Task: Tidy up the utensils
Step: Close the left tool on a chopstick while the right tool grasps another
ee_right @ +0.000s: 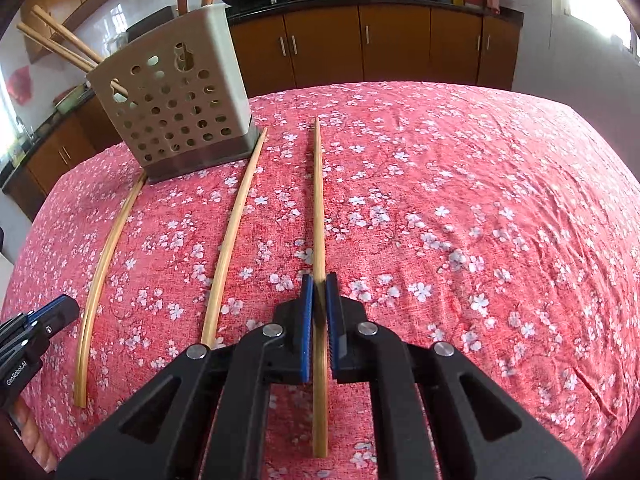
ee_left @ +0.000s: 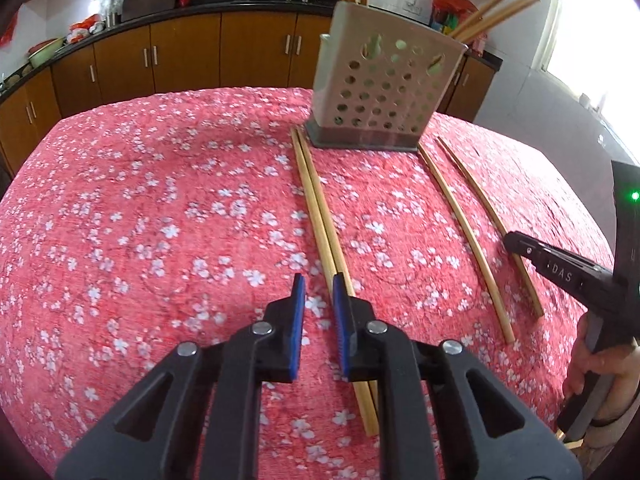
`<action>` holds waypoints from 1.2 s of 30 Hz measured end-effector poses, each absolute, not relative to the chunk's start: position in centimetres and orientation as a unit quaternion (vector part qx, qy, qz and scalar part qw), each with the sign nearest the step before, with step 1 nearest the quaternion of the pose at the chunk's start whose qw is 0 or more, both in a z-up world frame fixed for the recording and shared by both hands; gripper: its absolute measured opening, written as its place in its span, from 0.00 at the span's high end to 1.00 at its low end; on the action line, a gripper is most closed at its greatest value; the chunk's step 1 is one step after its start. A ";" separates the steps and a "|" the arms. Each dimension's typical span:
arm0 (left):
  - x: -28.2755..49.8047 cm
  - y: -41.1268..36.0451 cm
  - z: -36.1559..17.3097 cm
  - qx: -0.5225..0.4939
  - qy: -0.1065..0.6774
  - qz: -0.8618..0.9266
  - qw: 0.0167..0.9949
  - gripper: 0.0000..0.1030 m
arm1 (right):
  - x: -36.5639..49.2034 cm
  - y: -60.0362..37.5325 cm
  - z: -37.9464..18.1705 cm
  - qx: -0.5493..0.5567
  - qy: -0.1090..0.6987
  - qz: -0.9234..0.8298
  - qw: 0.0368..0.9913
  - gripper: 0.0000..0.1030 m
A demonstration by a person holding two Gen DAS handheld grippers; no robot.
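Note:
A beige perforated utensil holder (ee_left: 380, 92) stands at the far side of the table with several chopsticks in it; it also shows in the right wrist view (ee_right: 180, 108). A pair of chopsticks (ee_left: 320, 216) lies side by side in front of it. My left gripper (ee_left: 319, 292) is open just left of that pair, its right pad by them. Two single chopsticks (ee_left: 460, 220) lie further right. My right gripper (ee_right: 319, 292) has its blue pads closed around the rightmost chopstick (ee_right: 318, 200), which lies along the cloth. The right gripper also shows in the left wrist view (ee_left: 516, 240).
The table carries a red floral cloth (ee_right: 480, 220). Two more chopsticks (ee_right: 228, 240) lie left of the held one. The left gripper's tip (ee_right: 60, 308) shows at the left edge. Brown kitchen cabinets (ee_left: 180, 52) and a counter with woks stand behind.

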State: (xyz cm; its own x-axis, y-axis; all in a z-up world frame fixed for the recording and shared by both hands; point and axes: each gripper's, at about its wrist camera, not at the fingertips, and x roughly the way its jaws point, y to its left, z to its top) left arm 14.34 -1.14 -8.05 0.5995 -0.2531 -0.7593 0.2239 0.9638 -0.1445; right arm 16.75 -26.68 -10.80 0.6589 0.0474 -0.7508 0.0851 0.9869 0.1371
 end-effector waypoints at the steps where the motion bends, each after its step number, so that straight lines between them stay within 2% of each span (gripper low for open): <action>1: 14.3 -1.3 -8.1 -0.015 0.428 -0.135 0.894 0.86 | 16.7 -26.7 -10.8 0.079 0.412 -0.011 0.908 0.93; 17: 14.9 -2.1 -8.7 0.015 0.433 -0.107 0.895 0.92 | 15.9 -26.1 -10.8 0.073 0.412 0.003 0.908 0.92; 26: 17.4 3.4 -8.5 -0.005 0.435 -0.032 0.900 0.92 | 16.9 -26.5 -10.7 0.068 0.410 -0.010 0.910 0.93; 36: 18.8 6.2 -8.4 -0.028 0.432 -0.026 0.901 0.91 | 18.1 -28.1 -10.5 0.074 0.410 -0.012 0.909 0.92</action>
State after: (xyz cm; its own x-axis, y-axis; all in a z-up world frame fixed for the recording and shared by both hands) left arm 18.77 6.24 -8.37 0.6250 -0.0717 -0.7773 0.0226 0.9970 -0.0738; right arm 18.05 -28.12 -10.49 0.6631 0.0386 -0.7476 0.0820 0.9889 0.1239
